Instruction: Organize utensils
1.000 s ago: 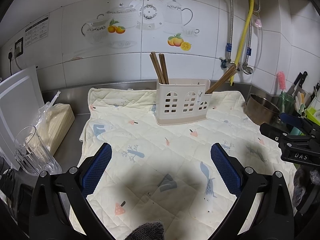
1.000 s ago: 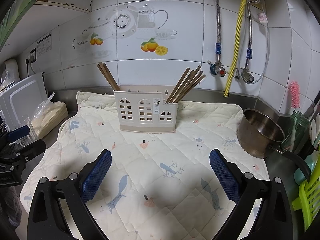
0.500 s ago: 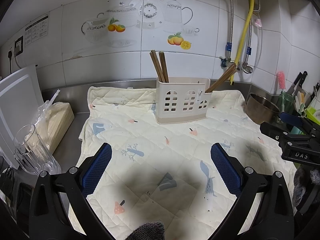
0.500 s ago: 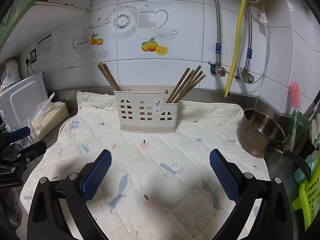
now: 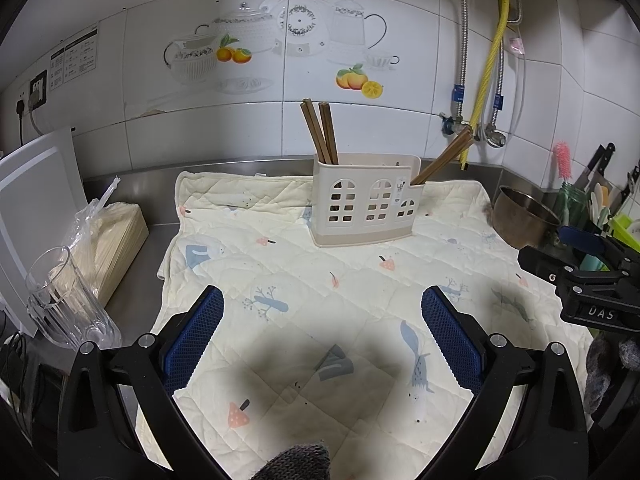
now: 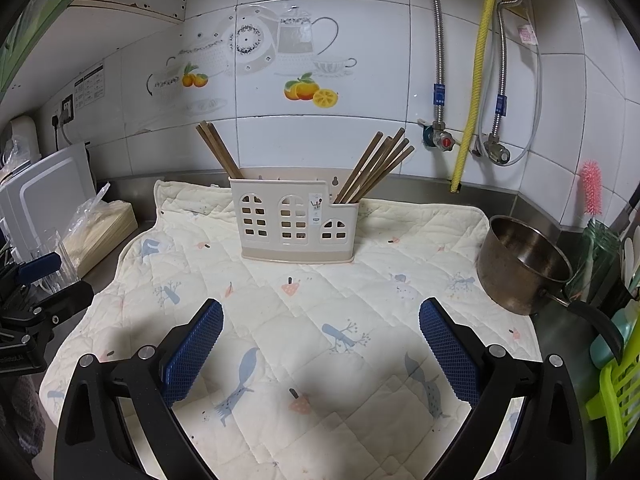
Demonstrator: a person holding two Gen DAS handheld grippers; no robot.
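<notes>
Utensil holder (image 6: 298,224) stands upper centre of frame on the quilted mat (image 6: 360,320), chopsticks (image 6: 374,168) slanting up-right from its right compartment. Right gripper (image 6: 320,344) wide, empty, squarely facing it; left gripper (image 5: 322,338) likewise wide, holder slightly right of its axis.

A cream plastic utensil holder (image 6: 298,228) stands upright on a quilted, patterned cloth (image 6: 320,320) near the tiled wall — its front pierced with arched, window-like cutouts, its right section lower than the rest. Brown wooden chopsticks sit in it in two bunches: a small bunch (image 6: 218,150) in the left compartment leans left, and a larger bunch (image 6: 376,168) in the low right compartment fans out to the right.
</notes>
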